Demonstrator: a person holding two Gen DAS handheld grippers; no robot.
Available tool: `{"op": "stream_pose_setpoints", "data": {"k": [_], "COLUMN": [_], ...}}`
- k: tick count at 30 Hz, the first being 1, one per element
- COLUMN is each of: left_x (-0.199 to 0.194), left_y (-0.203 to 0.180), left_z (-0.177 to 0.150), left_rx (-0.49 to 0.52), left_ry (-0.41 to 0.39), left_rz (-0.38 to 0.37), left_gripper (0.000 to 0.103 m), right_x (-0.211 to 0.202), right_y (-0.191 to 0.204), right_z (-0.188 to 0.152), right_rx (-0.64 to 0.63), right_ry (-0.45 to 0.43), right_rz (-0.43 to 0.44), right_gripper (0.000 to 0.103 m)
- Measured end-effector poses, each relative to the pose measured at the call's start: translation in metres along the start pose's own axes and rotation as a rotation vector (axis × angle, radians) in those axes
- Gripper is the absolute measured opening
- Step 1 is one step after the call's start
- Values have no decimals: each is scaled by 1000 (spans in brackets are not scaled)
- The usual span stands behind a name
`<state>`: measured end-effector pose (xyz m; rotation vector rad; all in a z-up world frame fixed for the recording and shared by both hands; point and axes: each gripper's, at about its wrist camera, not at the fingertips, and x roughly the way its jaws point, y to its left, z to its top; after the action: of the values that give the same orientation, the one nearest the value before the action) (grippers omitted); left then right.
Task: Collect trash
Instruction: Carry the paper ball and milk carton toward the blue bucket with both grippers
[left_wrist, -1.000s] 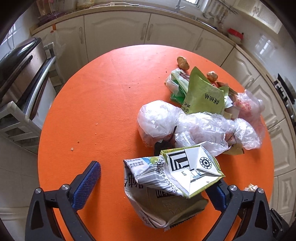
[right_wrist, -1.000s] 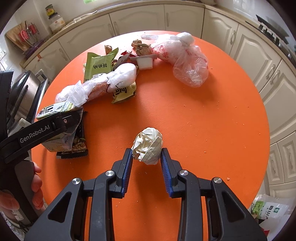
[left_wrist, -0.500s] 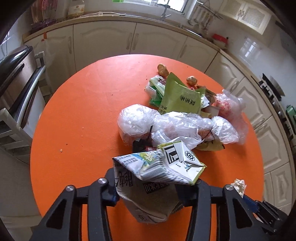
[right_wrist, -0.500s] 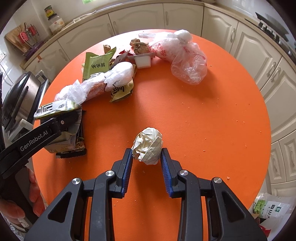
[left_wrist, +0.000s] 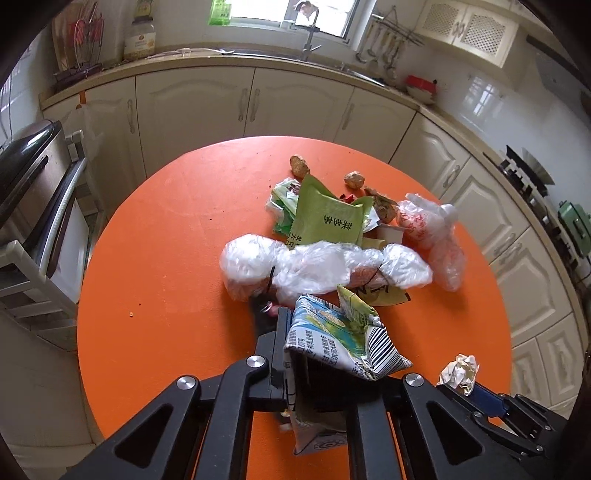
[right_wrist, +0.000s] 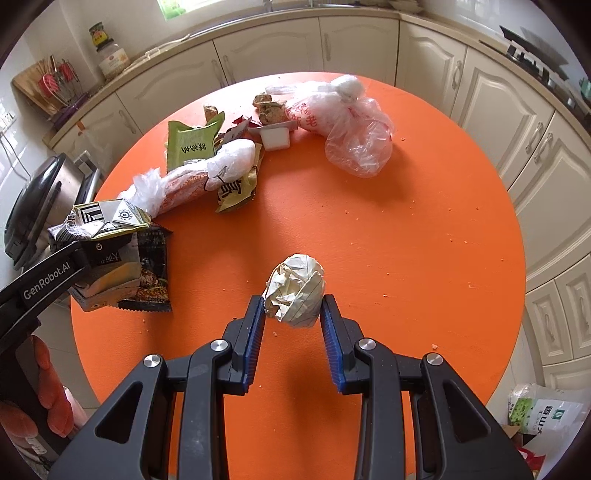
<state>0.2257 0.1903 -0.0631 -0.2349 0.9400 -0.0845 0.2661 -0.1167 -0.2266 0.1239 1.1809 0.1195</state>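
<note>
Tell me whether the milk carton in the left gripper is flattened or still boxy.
Flattened. The carton is squashed thin between the shut fingers of the left hand-held gripper, its top flaps splayed and creased.

Crumpled paper ball (right_wrist: 295, 290) & flattened carton (left_wrist: 332, 339) (pinched, tilted) — orange tabletop.

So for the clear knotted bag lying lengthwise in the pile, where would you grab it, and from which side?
Judging by shape, take the clear knotted bag at its narrow waist, by the dark tie beside the rounder end. Come from above with the jaws across its length. The bulges on either side should keep it from slipping, and the green packet behind it crowds a side approach.
</note>
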Motion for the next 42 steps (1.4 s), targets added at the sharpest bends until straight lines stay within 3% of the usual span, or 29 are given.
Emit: {"op": "stream_pose_setpoints", "data": {"k": [8, 19, 28, 42], "left_x": [-23, -19, -3, 46], "left_y": [-25, -78, -142, -265], "left_z": [-6, -16, -22, -42], "left_rx": [69, 183, 287, 458], "left_ry": [-57, -49, -29, 44], "left_rz": [1, -45, -74, -115], "left_gripper": [4, 4, 4, 4], "right_x": [-9, -28, -51, -76], "right_y": [-9, -47, -104, -213], "right_z": [-3, -9, -16, -37], "right_rx": [23, 105, 221, 388], "right_ry": [-20, -60, -119, -164], "right_rz": [5, -4, -21, -115], "right_gripper": [31, 31, 31, 31]}}
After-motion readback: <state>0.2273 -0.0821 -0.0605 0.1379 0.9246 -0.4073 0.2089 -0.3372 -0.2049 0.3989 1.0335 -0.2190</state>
